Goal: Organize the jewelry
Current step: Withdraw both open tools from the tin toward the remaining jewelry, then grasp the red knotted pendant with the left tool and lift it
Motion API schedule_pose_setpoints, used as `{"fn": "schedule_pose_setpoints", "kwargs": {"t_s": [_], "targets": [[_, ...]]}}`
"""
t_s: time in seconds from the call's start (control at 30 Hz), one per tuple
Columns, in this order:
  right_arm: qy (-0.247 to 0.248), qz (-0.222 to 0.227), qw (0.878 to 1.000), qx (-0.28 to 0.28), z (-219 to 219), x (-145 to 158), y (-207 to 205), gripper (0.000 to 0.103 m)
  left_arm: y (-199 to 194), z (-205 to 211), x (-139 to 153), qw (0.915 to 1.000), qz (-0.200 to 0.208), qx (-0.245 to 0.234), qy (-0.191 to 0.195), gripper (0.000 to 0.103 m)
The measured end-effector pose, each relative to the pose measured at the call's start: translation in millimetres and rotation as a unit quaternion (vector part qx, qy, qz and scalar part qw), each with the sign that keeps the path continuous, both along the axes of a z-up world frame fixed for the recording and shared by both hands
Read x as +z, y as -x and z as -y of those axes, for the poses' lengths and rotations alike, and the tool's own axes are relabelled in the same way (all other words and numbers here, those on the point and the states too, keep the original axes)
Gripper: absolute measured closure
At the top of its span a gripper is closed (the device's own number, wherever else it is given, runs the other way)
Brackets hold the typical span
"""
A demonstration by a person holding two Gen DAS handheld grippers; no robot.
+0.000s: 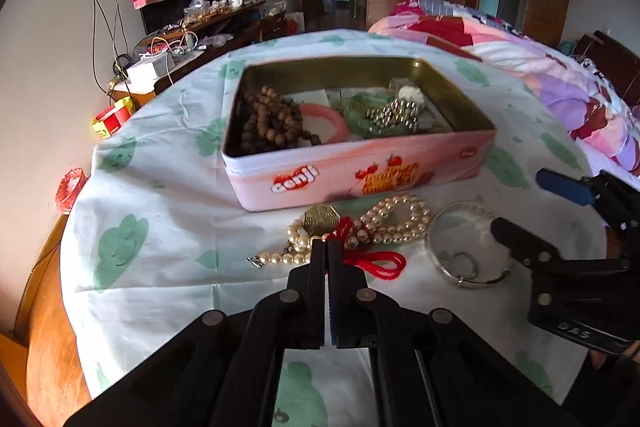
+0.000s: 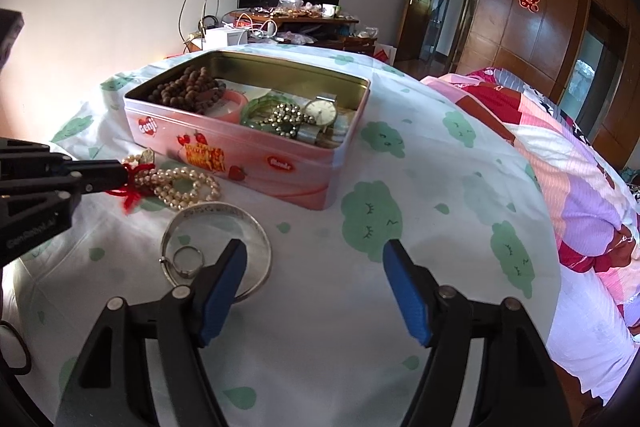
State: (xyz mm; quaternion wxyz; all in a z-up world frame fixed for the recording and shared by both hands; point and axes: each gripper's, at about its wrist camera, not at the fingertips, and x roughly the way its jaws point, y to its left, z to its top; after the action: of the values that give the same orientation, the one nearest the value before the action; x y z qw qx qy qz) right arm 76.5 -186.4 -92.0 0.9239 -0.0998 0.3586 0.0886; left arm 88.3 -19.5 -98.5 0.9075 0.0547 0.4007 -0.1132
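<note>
The left gripper (image 1: 328, 247) is clenched, its tips pinched on the red knotted cord (image 1: 370, 259) tied to the brass octagonal charm (image 1: 321, 220), which lies tangled with the pearl necklace (image 1: 394, 219) just in front of the pink biscuit tin (image 1: 360, 173). The right gripper (image 2: 314, 285) is released, nothing between its blue pads (image 2: 222, 297); at its 10 o'clock lie the silver bangle (image 2: 218, 213) and a small ring (image 2: 189, 259) inside it.

The tin holds wooden prayer beads (image 1: 268, 123), a pink bangle (image 1: 332, 117), a green bangle (image 2: 256, 107), a metal bead bracelet (image 1: 394, 115) and a wristwatch (image 2: 321, 111).

All sit on a white cloth with green cloud prints (image 2: 372, 215); a quilted bed (image 2: 560, 167) lies at 3 o'clock, a cluttered desk (image 2: 296, 23) at 12.

Only the right wrist view shows the watch dial plainly; only the left shows the charm's face.
</note>
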Motion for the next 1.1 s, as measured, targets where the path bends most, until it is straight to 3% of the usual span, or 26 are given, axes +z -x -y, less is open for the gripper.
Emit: {"fn": "schedule_pose_setpoints", "kwargs": {"t_s": [0.33, 0.43, 0.53, 0.9, 1.1], "targets": [[-0.002, -0.003, 1.000, -0.003, 1, -1, -2, 0.030, 17, -26, 46, 0.9979, 0.056, 0.018, 0.028, 0.103], [-0.003, -0.003, 1.000, -0.003, 1, -1, -2, 0.030, 20, -33, 55, 0.9968, 0.073, 0.029, 0.019, 0.103], [-0.012, -0.008, 1.000, -0.003, 3, 0, -3, 0.030, 15, -41, 50, 0.9966, 0.069, 0.045, 0.006, 0.103], [-0.058, -0.032, 0.997, 0.050, -18, 9, -6, 0.012, 9, -60, 25, 0.9960, 0.044, 0.077, -0.010, 0.103], [-0.022, -0.057, 0.996, 0.062, -38, 1, -14, 0.011, 6, -58, 15, 0.9965, 0.034, 0.075, -0.016, 0.103]]}}
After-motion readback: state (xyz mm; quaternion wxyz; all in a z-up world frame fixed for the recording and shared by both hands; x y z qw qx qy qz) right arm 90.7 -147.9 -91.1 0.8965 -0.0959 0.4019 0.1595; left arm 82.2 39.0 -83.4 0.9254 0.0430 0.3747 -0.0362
